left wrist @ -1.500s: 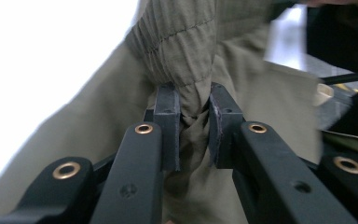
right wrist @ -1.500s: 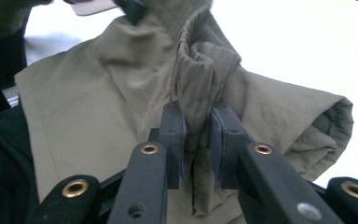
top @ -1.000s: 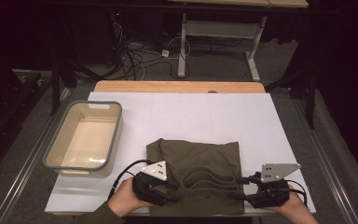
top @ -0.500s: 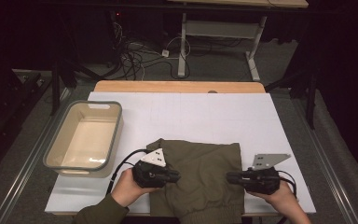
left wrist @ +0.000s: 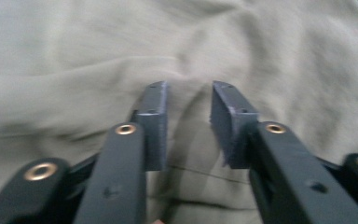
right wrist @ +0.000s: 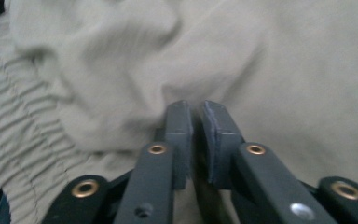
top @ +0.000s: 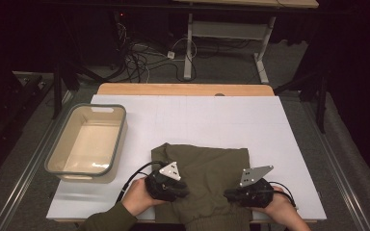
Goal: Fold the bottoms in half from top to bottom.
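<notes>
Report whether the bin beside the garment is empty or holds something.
Empty: the high view looks straight into the bin and shows its bare, pale floor, with the olive garment lying apart on the table.

High view looks forward and down; both gripper views press close on the olive garment [top: 207, 178] they share

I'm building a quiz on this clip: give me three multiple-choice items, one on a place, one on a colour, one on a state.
1. Where does the tub stand?
A. on the table's left side
B. on the garment
C. on the floor

2. What colour is the garment?
A. red
B. olive green
C. white

3. How do the jaws stand?
A. both wide open
B. left gripper open, right gripper nearly closed on cloth
C. left closed, right open

Key: 1 A, the high view shows the tub left of the garment on the table. 2 B, the cloth reads olive there. 3 B, a clear gap shows between the left jaws, while the right ones pinch a fold.
</notes>
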Motion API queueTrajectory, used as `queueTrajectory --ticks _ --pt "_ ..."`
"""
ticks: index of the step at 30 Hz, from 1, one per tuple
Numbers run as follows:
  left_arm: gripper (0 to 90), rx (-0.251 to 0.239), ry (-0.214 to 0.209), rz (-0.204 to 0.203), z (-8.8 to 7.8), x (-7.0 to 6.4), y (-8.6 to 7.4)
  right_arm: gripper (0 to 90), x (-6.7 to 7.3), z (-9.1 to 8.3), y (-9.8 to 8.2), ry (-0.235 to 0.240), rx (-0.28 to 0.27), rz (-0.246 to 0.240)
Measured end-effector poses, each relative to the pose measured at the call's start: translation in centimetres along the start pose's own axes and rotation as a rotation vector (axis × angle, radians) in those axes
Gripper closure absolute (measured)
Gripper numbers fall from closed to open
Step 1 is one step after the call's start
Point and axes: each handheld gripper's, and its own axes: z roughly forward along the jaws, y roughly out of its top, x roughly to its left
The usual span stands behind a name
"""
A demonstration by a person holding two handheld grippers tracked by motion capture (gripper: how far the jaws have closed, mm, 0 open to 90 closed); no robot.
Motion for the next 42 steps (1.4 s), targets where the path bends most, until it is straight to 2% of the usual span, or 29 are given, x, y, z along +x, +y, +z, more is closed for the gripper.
queueTrajectory --ticks 2,5,6,8,11,13,15,17,20,23,27,29,31,33,34,36,38,42 --pt "58.9 -0.013 0.022 -0.024 -0.6 0.6 0.1 73.6 -0.3 -0.5 0.3 -0.023 -0.031 0.021" --pt "50.9 -0.031 0.084 -0.064 -1.8 1.9 0.3 61.9 -1.2 -1.2 0.8 -0.074 -0.060 0.054" --pt "50.7 -0.042 0.105 -0.080 -2.2 2.3 0.5 60.9 -1.7 -1.5 1.0 -0.089 -0.068 0.070" --pt "42.8 -0.043 0.165 -0.109 -2.8 3.4 1.0 55.9 -2.7 -1.9 1.4 -0.121 -0.081 0.098" --pt "38.1 -0.059 0.244 -0.149 -3.6 5.2 1.8 52.4 -4.4 -2.5 2.2 -0.189 -0.102 0.146" --pt "38.0 -0.072 0.264 -0.177 -3.9 6.4 2.2 50.5 -5.7 -2.9 2.7 -0.230 -0.127 0.175" --pt "35.0 -0.062 0.279 -0.205 -3.8 7.7 2.6 48.8 -7.0 -3.3 2.9 -0.280 -0.135 0.203" --pt "34.5 -0.047 0.282 -0.230 -3.4 8.9 2.8 46.8 -8.5 -3.4 2.8 -0.301 -0.137 0.248" --pt "34.6 -0.016 0.299 -0.259 -2.3 10.3 2.6 45.8 -10.4 -2.8 2.3 -0.325 -0.100 0.296" --pt "36.8 0.010 0.291 -0.280 -1.5 11.2 2.3 45.4 -11.8 -1.6 1.7 -0.324 -0.056 0.335" --pt "45.1 0.035 0.263 -0.291 -0.8 11.9 2.0 45.0 -12.8 -0.3 1.1 -0.286 0.006 0.368" --pt "50.9 0.040 0.248 -0.282 -0.6 12.1 2.0 49.6 -12.9 -0.4 1.0 -0.286 0.004 0.376" --pt "64.8 0.036 0.223 -0.272 -0.6 12.0 2.1 64.8 -12.8 -0.4 1.0 -0.269 0.006 0.367" --pt "77.6 0.041 0.225 -0.254 -0.6 11.9 2.3 78.3 -12.5 -0.5 1.0 -0.242 0.013 0.352" --pt "79.9 0.046 0.229 -0.247 -0.7 11.9 2.5 81.9 -12.5 -0.5 1.1 -0.224 0.017 0.338" --pt "81.7 0.028 0.239 -0.247 -1.0 11.9 2.7 83.9 -12.3 -0.5 1.3 -0.241 0.024 0.309" --pt "82.1 -0.001 0.243 -0.256 -1.4 12.2 3.0 84.5 -12.4 -0.9 1.5 -0.265 0.005 0.299" --pt "82.0 -0.056 0.270 -0.272 -1.3 13.5 4.2 84.6 -13.4 -1.8 1.8 -0.321 -0.056 0.326"
